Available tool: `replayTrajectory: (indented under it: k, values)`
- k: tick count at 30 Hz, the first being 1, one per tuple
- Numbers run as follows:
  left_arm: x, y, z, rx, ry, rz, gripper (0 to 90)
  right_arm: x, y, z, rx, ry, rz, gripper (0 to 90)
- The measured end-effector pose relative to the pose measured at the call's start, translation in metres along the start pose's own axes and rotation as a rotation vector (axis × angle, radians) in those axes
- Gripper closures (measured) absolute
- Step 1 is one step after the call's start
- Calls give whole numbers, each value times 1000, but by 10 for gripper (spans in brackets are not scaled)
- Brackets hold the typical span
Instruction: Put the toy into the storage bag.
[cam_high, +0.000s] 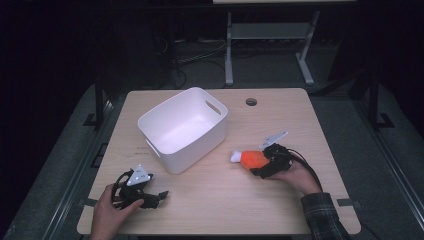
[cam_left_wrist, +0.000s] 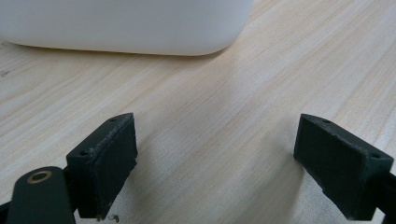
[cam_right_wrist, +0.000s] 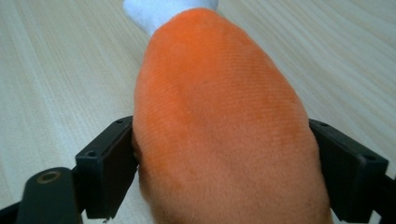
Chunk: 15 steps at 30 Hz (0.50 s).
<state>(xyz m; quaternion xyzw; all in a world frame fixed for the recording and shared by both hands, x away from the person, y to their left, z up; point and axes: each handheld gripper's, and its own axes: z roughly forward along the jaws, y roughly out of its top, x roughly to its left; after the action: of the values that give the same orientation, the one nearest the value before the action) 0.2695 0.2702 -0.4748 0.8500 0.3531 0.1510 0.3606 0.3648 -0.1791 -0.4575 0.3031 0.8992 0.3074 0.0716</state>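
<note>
An orange plush toy (cam_high: 251, 158) with a white tip lies on the wooden table (cam_high: 225, 205), right of the middle. My right gripper (cam_high: 261, 163) comes at it from the right, held by a hand in a plaid sleeve. In the right gripper view both black pads (cam_right_wrist: 109, 165) touch the sides of the orange plush toy (cam_right_wrist: 219, 116), which bulges between them. At the table's front left a hand rests my left gripper (cam_high: 159, 196) on the wood. Its jaws stand wide apart, my left gripper (cam_left_wrist: 215, 158) having only bare table between them.
A white plastic bin (cam_high: 191, 150) with cut-out handles stands left of centre, between the two grippers and farther back; its wall shows close ahead as the white bin (cam_left_wrist: 126, 28). A round cable hole (cam_high: 251, 102) is near the far edge. Beyond the table stands a metal frame.
</note>
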Motion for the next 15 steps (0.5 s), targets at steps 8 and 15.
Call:
replayTrajectory:
  k: [8, 15]
  values:
    - [0, 0, 0, 0, 0, 0, 125, 2, 2, -5, -8, 15, 15, 160]
    - [0, 0, 0, 0, 0, 0, 125, 4, 5, -12, -21, 17, 19, 160]
